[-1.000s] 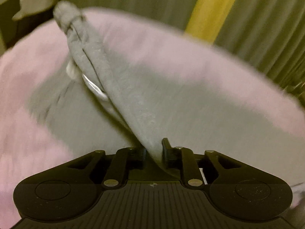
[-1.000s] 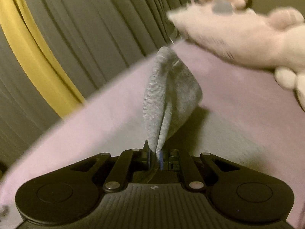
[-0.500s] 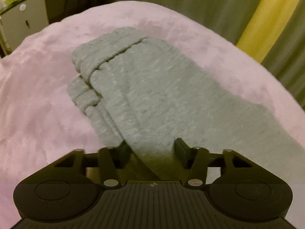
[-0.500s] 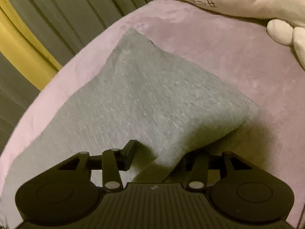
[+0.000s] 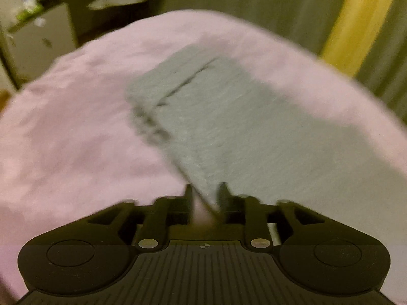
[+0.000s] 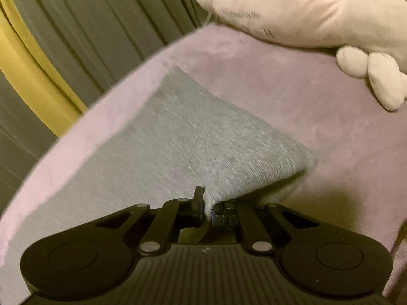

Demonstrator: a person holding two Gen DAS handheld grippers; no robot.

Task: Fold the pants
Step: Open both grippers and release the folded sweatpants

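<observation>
Since a second ago the grey pants [image 6: 183, 137] have dropped from hanging to lying flat on the pink blanket [image 6: 292, 89], long axis running away toward the curtain [image 6: 106, 17]. Right gripper [image 6: 207, 209] has just closed, pinching a fold. Left gripper [image 5: 204, 198] has just been opening, straddling the pants' edge unpinched.

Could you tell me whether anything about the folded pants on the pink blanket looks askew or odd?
Mostly tidy. The grey pants lie flat on the pink blanket, but one corner is pinched up into a small peak in the shut right tool.
</observation>
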